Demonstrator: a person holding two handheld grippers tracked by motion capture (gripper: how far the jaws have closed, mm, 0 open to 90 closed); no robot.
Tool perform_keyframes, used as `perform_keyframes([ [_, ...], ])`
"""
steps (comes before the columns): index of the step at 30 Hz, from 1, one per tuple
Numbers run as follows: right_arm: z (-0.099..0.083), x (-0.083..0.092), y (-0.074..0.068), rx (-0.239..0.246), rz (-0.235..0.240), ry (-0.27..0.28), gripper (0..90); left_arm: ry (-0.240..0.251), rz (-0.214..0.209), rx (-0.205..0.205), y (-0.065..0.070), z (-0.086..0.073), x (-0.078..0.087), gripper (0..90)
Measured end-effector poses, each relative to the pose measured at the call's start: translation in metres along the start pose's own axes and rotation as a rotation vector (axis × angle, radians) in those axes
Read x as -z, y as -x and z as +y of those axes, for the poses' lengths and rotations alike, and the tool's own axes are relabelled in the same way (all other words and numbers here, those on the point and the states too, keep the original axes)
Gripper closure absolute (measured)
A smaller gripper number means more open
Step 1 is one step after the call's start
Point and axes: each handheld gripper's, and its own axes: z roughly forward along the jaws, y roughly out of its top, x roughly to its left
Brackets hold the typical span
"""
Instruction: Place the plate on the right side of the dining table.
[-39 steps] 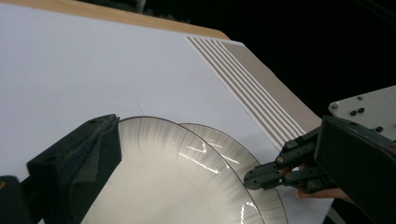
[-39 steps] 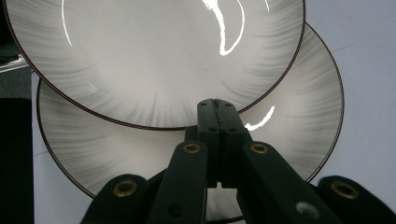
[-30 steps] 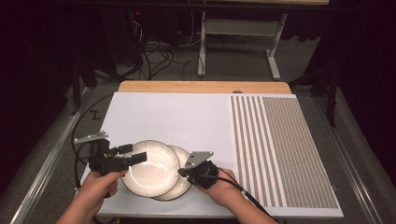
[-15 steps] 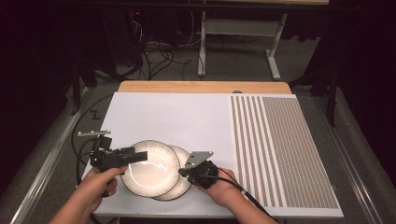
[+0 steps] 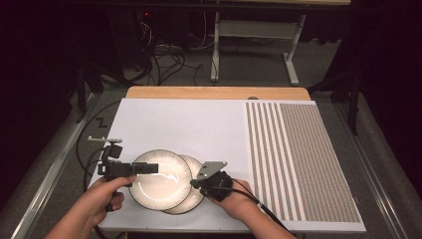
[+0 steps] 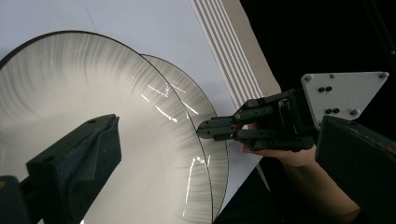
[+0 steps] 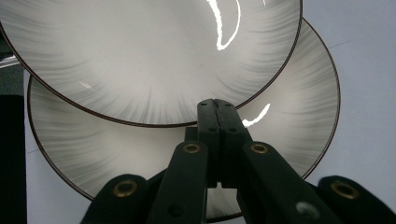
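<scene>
The upper plate (image 5: 160,179) is lying skewed over the lower plate (image 5: 191,196) near the worktop's (image 5: 189,124) front edge. The left gripper (image 5: 149,168) is reaching over the upper plate, fingers (image 6: 74,163) spread wide, gripping nothing. The right gripper (image 7: 217,112), fingers pressed together (seemingly nothing between them), is resting over the lower plate's rim. Glossy glaze is risking a slip; a nudge could scrape the plates.

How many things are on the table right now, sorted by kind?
Plates: 2, the upper plate overlapping the lower plate
Striped mats: 1, the striped mat on the right of the white board
Grippers: 2, the left gripper and the right gripper
Total: 5
</scene>
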Motion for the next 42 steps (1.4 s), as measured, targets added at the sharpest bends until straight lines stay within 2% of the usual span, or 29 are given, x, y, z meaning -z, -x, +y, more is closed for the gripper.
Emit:
perform_keyframes([
  [6,0.000,0.000,0.000,-0.004,0.003,0.000,90.0,-0.008,-0.012,0.011,-0.002,0.003,0.003,0.9],
  [11,0.000,-0.001,0.000,-0.002,0.007,0.001,90.0,0.018,-0.010,0.021,-0.006,0.005,0.013,0.8],
  [18,0.000,0.000,-0.001,-0.001,0.006,0.001,90.0,0.066,0.020,0.016,-0.009,0.004,0.032,0.7],
  [25,0.000,-0.001,-0.001,0.001,0.005,0.000,90.0,0.107,0.045,0.035,-0.021,0.001,0.050,0.7],
  [36,0.000,-0.001,-0.001,0.000,0.008,0.001,90.0,0.075,0.103,0.074,-0.038,-0.008,0.052,0.6],
  [42,0.000,-0.001,-0.001,0.002,0.008,0.001,90.0,0.046,0.107,0.119,-0.052,-0.013,0.046,0.6],
])
